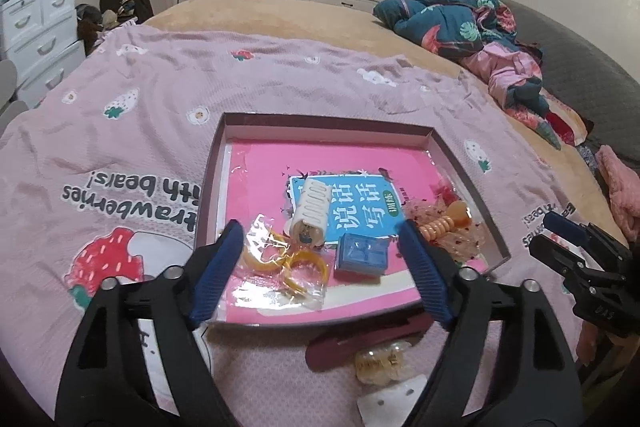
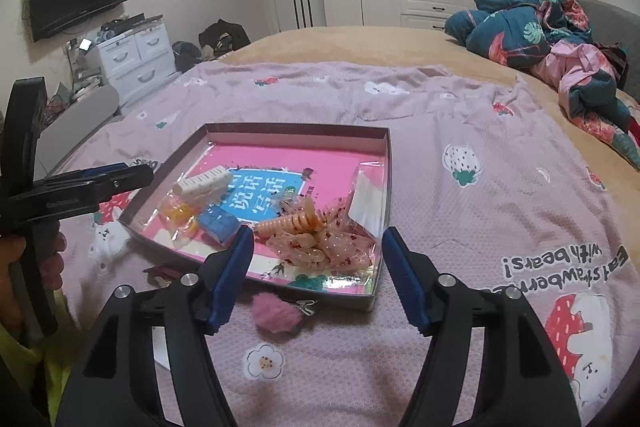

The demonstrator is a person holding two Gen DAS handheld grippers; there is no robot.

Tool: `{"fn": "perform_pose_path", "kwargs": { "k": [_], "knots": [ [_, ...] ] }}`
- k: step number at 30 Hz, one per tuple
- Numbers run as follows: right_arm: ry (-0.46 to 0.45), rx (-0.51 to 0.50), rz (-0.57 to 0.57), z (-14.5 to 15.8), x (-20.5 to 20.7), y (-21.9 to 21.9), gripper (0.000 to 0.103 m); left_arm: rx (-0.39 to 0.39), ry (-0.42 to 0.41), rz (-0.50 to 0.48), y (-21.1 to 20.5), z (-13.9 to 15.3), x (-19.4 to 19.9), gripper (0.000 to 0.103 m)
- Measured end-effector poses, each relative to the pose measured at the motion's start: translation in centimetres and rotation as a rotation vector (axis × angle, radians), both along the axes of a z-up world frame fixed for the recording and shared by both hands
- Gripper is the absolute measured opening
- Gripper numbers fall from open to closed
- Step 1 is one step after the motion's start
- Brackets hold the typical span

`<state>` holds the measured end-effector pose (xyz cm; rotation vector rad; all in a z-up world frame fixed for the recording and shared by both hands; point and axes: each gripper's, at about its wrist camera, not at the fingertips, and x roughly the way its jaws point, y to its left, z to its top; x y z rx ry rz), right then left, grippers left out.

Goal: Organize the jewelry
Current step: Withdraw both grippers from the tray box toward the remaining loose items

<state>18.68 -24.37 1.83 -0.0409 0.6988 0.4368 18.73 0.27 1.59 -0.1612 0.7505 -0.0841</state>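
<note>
both grippers, left (image 1: 320,247) and right (image 2: 318,251), spread and empty over the box (image 2: 296,131). jewelry mostly inside it; pink pompom (image 2: 276,313) just outside the near wall looks next, needs a light pinch.

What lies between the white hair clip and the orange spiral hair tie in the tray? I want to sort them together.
In the left wrist view, the small blue box sits between the white hair clip and the orange spiral hair tie, nearer the camera.

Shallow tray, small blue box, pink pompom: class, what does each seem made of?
Shallow tray: probably cardboard, matte; thin folded walls. Small blue box: likely translucent plastic; moulded lid, slight sheen. Pink pompom: apparently soft fluffy fibre; fuzzy edge.
</note>
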Motion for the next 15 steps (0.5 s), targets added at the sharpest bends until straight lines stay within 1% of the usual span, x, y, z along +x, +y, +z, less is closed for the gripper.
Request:
{"fn": "perform_pose_path", "kwargs": {
  "k": [6, 15],
  "knots": [
    [-0.020, -0.001, 0.007, 1.0, -1.3, -0.1, 0.066, 0.001, -0.016, 0.009, 0.1, 1.0, -1.5, 0.081],
    [-0.031, -0.003, 0.029, 1.5, -3.1, 0.0, 0.066, 0.002, -0.037, 0.021, 0.3, 2.0, -4.1, 0.081]
  ]
}}
